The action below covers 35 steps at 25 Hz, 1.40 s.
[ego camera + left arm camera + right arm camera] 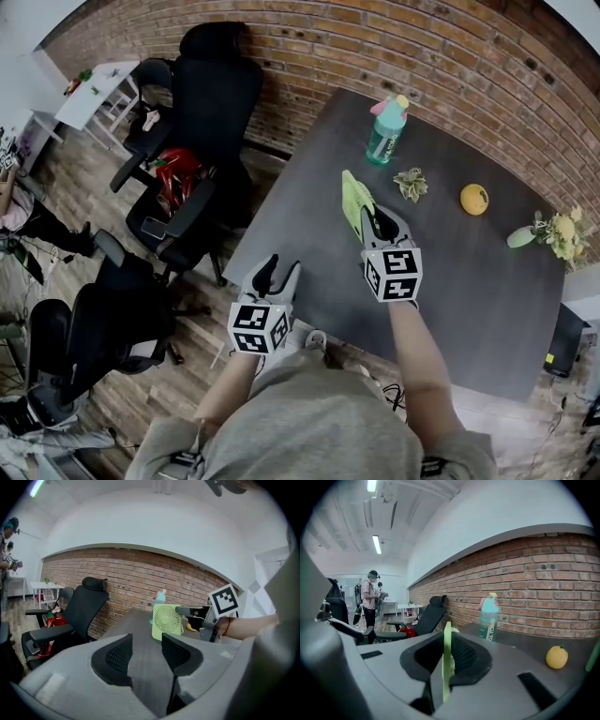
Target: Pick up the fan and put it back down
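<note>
Fingers (465, 657) of the right gripper (378, 218) are pressed together on the thin edge of the light green fan (356, 201), with only the fan's slim body keeping the 2 dark pads apart. In the right gripper view the fan shows edge-on as a narrow green strip running up between the pads. The fan stands upright over the left middle part of the dark grey table (469, 281), and the left gripper view faces its round grille. Whether its base touches the tabletop cannot be told.

The left gripper (279, 270) is at the table's near left edge, well apart from the fan. Its 2 jaws stand apart with nothing between them, and only bare tabletop shows through the gap.

Far beyond the fan stands a teal bottle (385, 131) with a pink cap. Just right of the fan lies a small leafy plant (410, 184), then a yellow fruit (474, 199) further right, and a bunch of flowers (555, 232) near the table's right edge. A brick wall (450, 47) runs behind the table. Left of the table, on the wooden floor, are black office chairs (211, 94), and a red item (176, 169) lies on 1 of them.
</note>
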Each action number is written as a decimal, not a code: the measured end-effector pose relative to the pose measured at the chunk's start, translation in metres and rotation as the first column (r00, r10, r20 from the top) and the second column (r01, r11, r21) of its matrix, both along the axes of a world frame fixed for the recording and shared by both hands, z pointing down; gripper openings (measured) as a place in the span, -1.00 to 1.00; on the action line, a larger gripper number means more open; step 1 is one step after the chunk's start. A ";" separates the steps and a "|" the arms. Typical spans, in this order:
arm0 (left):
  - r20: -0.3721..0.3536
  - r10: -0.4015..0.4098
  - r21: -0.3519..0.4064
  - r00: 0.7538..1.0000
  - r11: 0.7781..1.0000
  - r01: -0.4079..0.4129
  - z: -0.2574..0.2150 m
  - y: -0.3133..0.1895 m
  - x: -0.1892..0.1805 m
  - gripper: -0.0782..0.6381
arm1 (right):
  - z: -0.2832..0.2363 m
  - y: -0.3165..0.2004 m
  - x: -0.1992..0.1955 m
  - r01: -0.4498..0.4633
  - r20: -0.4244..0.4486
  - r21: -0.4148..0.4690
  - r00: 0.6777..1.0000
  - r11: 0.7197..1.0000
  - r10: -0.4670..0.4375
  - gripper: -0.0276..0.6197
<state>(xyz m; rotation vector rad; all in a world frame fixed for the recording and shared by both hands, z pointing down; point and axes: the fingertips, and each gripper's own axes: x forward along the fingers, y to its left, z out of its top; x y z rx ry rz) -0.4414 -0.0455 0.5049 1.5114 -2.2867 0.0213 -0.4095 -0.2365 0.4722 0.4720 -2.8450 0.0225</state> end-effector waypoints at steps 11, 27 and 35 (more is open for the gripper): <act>-0.016 0.002 -0.006 1.000 1.000 -0.002 0.008 -0.009 -0.018 -0.22 | 0.019 -0.011 -0.046 0.001 -0.023 -0.022 1.000 1.000 -0.001 -0.77; -0.028 -0.001 -0.004 1.000 1.000 0.001 0.014 -0.004 -0.026 -0.22 | 0.031 -0.014 -0.057 -0.014 -0.042 -0.024 0.999 1.000 0.013 -0.77; -0.033 0.019 0.001 0.999 1.000 -0.019 0.013 -0.004 -0.024 -0.22 | 0.037 -0.009 -0.045 -0.033 -0.053 -0.031 0.998 0.999 0.031 -0.77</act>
